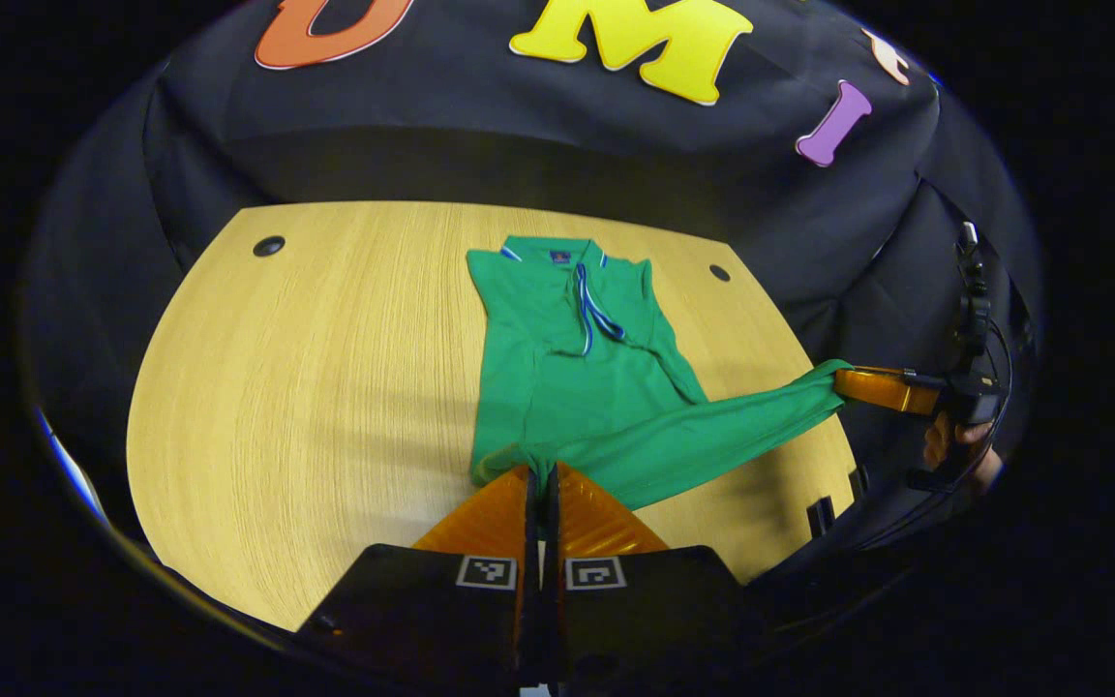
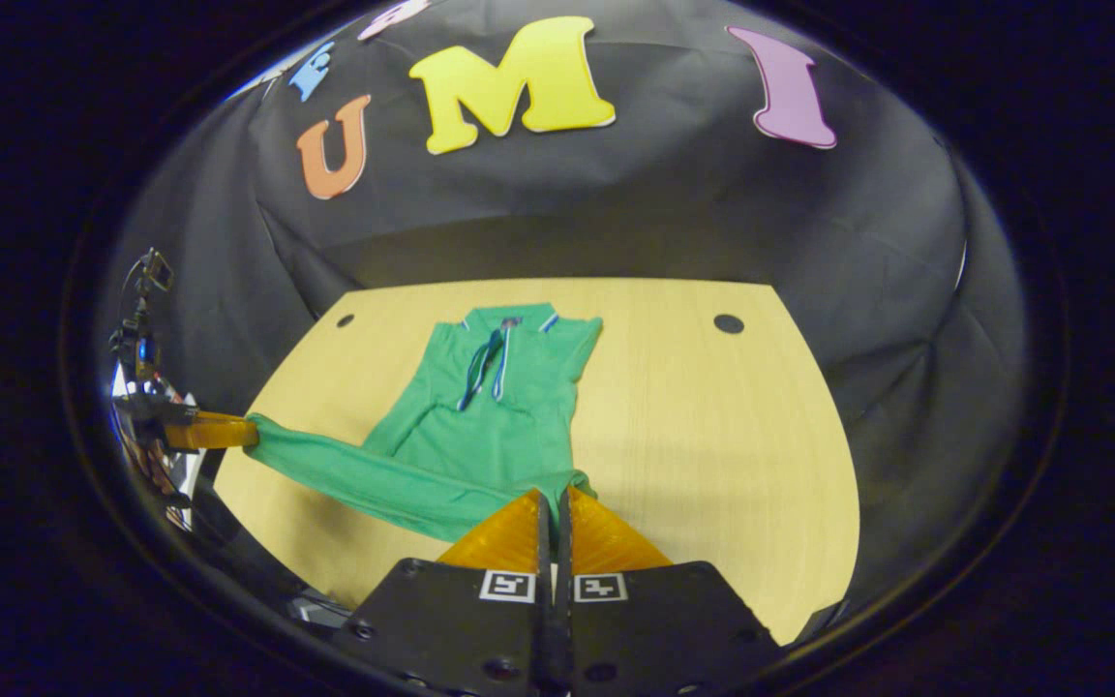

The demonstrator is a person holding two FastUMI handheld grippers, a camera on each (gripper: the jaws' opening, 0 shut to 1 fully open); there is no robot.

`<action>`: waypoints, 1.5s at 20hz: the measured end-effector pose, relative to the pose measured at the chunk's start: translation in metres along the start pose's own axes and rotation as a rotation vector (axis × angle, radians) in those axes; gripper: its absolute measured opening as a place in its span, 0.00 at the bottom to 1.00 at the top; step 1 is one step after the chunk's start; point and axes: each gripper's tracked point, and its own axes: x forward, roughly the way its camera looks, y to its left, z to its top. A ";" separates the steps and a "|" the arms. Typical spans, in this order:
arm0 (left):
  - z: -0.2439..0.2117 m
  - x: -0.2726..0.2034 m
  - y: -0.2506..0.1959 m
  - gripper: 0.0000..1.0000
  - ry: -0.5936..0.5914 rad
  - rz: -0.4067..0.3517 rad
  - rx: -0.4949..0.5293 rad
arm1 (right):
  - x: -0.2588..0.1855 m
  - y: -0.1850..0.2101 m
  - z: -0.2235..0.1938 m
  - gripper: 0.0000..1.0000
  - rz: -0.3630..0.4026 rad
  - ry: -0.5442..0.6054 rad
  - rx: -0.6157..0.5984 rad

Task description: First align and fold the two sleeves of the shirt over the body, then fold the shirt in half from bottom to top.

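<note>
Wooden table [image 1: 257, 387] bears the shirt [image 1: 567, 368], hem corners clamped (stretched taut) by left tongs [image 1: 540, 476] and right tongs [image 2: 552, 500].

Left gripper [image 1: 540, 476] jaws closed; right gripper [image 2: 552, 501] jaws closed; grippers well apart.

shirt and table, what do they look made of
Shirt: soft green knit-looking fabric, matte; it drapes and creases where the tongs pull its hem. Exact fibre can't be told. Table: pale wood or wood-look laminate, smooth, with fine straight grain lines and a slight sheen.
</note>
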 end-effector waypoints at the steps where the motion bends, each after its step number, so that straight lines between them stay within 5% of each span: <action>1: 0.016 0.003 0.002 0.06 -0.022 -0.001 -0.005 | 0.005 0.000 0.013 0.00 0.005 -0.013 0.000; 10: 0.123 0.061 0.024 0.06 -0.131 0.027 0.019 | 0.052 -0.003 0.124 0.00 0.001 -0.108 -0.020; 19: 0.199 0.156 0.064 0.07 -0.177 0.074 -0.007 | 0.161 -0.013 0.202 0.00 -0.002 -0.130 0.024; 30: 0.178 0.297 0.107 0.14 -0.107 0.161 -0.023 | 0.309 -0.040 0.174 0.03 -0.021 -0.034 0.057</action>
